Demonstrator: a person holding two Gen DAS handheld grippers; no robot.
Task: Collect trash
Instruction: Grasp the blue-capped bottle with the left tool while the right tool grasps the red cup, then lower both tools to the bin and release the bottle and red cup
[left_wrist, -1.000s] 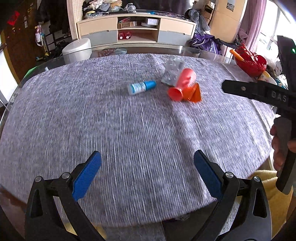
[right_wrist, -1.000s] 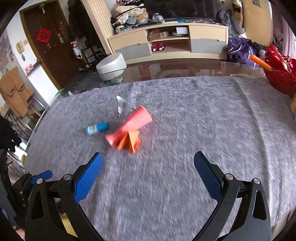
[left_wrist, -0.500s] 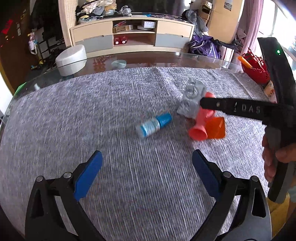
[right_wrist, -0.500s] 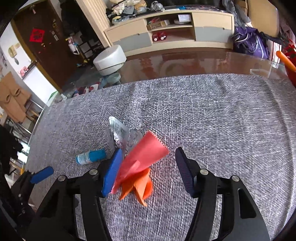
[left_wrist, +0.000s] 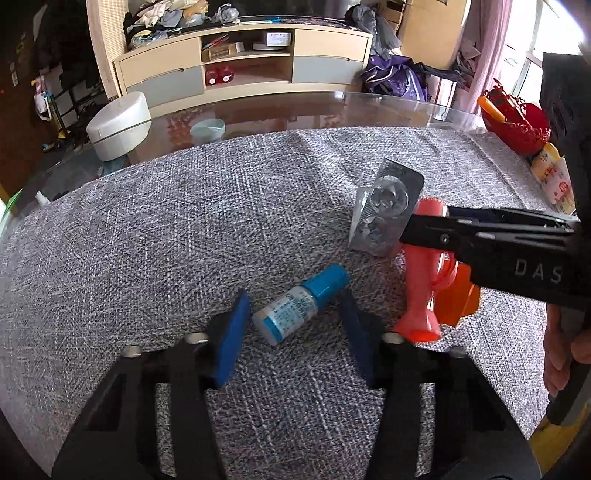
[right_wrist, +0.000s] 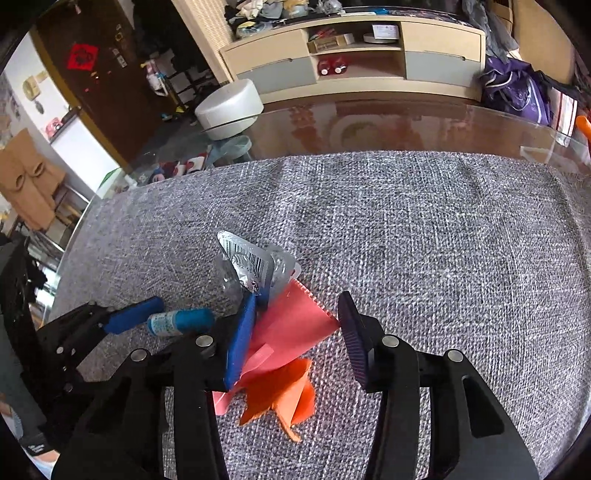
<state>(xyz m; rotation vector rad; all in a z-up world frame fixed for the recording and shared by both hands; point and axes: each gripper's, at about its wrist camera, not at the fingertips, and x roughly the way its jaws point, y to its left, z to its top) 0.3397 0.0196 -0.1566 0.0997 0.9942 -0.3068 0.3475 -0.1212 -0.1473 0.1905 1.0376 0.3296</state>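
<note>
Coarse, matt grey woven cloth over a glossy glass tabletop; shiny crinkled foil blister pack; smooth plastic bottle; matt pink paper.

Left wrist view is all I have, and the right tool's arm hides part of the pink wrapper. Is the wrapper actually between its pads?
Observer: Yes. The right tool is closing, with the pink wrapper between its pads.
Operator: Which face of the blister pack shows from that side?
Observer: The blister pack shows its foil back, printed with a barcode.
Operator: And the orange paper?
Observer: The orange paper lies folded, partly under the wrapper, nearer the camera.
</note>
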